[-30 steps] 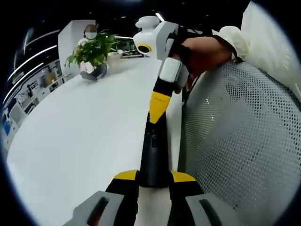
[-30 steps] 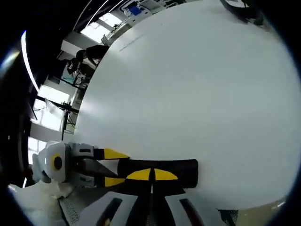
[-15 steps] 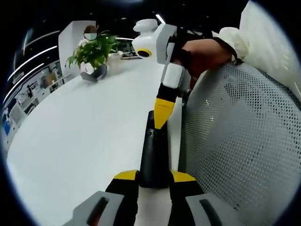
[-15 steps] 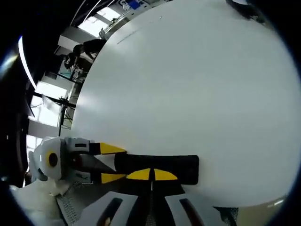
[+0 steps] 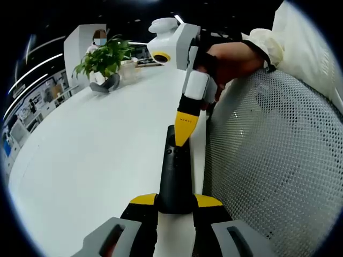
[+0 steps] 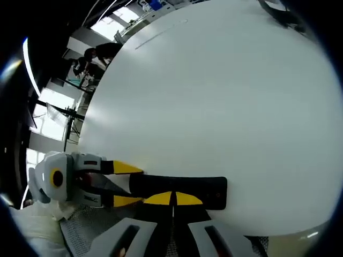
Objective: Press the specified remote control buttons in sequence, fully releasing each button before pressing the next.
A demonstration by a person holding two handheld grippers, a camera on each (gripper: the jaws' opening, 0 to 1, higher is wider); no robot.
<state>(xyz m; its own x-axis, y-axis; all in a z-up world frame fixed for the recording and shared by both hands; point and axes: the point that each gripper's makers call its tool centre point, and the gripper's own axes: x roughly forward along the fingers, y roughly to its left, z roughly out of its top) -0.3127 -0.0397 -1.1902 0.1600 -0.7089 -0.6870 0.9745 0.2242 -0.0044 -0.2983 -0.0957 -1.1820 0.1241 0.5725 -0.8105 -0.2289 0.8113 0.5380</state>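
Remote [image 5: 174,176] clamped at its near end by my left tool [image 5: 176,202].
My right tool [image 5: 184,126], tips together, touches its face above the white counter [image 5: 91,155].

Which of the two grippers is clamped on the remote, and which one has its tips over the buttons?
The left gripper grips the near end of the black remote between its jaws; the right gripper, tips together, points down onto the remote's button face.

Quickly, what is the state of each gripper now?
Left gripper: shut on the slim black remote control.
Right gripper: shut, yellow tips together over the remote, holding nothing.
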